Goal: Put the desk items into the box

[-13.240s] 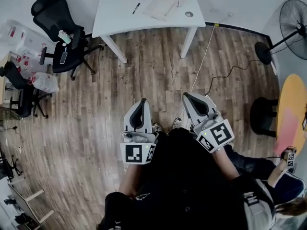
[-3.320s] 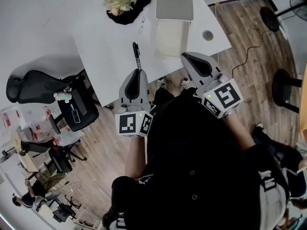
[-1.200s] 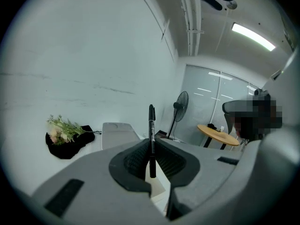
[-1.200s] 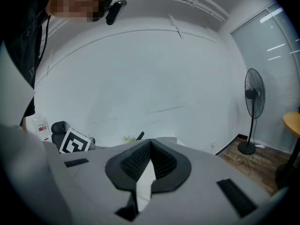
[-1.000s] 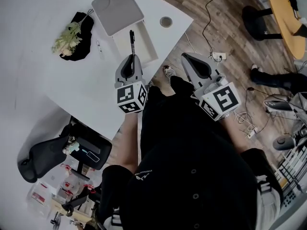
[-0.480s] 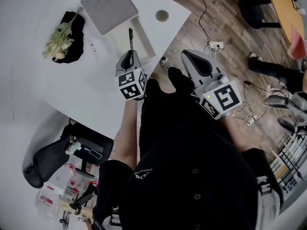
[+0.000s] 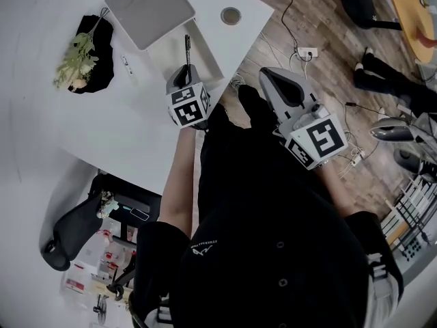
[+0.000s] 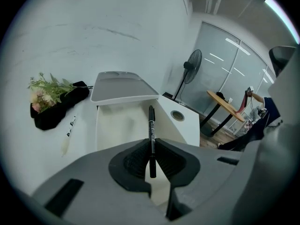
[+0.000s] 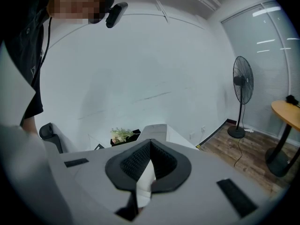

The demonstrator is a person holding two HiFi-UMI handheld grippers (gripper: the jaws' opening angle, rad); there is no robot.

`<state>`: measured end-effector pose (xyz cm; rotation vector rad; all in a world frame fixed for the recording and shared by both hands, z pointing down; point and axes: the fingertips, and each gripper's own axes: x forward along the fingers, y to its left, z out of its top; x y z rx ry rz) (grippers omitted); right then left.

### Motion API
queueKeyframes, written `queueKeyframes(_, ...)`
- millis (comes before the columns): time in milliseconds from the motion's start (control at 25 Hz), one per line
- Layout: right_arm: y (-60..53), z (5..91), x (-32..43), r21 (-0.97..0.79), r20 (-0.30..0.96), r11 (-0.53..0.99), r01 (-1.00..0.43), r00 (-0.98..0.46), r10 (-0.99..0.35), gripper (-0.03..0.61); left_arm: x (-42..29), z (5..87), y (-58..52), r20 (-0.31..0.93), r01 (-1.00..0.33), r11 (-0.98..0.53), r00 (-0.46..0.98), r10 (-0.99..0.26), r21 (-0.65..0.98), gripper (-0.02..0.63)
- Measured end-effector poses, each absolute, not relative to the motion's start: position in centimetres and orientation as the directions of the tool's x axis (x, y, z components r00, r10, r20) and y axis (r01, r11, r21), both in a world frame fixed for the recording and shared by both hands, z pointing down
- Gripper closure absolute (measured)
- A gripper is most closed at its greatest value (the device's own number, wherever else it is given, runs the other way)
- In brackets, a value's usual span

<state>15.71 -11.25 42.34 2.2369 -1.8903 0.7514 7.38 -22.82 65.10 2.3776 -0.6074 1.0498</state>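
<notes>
Pen [image 7: 187,48] and box [image 7: 205,50] meet near the edge of the white worktop [image 7: 116,115] in the head view. The left tool [image 7: 183,74] holds the black pen by its rear end, and the pen's length lies over the open box. The box's grey lid [image 7: 150,9] rests at the box's far end. A bunch of flowers [image 7: 72,53] lies to the left, well apart from the box. The right tool [image 7: 274,77] hangs off the worktop, above the wooden floor [image 7: 321,12] and just ahead of the person's dark top.

In the left gripper view, the left tool [image 8: 151,149] has its jaws clamped on the pen [image 8: 151,123], which points straight ahead over the box [image 8: 117,125]. The lid [image 8: 123,86] sits beyond it. The flowers [image 8: 44,92] lie on a black cloth [image 8: 51,116] at the left.

In the right gripper view, the right tool [image 9: 149,146] has its jaws pressed together with nothing between them. A fan [image 9: 243,86] stands on the floor at the right.
</notes>
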Motion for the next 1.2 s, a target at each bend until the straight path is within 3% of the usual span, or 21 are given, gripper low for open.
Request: queueKeyframes(1200, -11.5, 43.3, 16.7, -0.208, 0.479, -0.262, -0.942, 0.135, -0.867, 0.58, 8.1, 70.5, -23.1, 0.893, -0.585, -0.793, 0.433, -0.124, 0.173, 0.566)
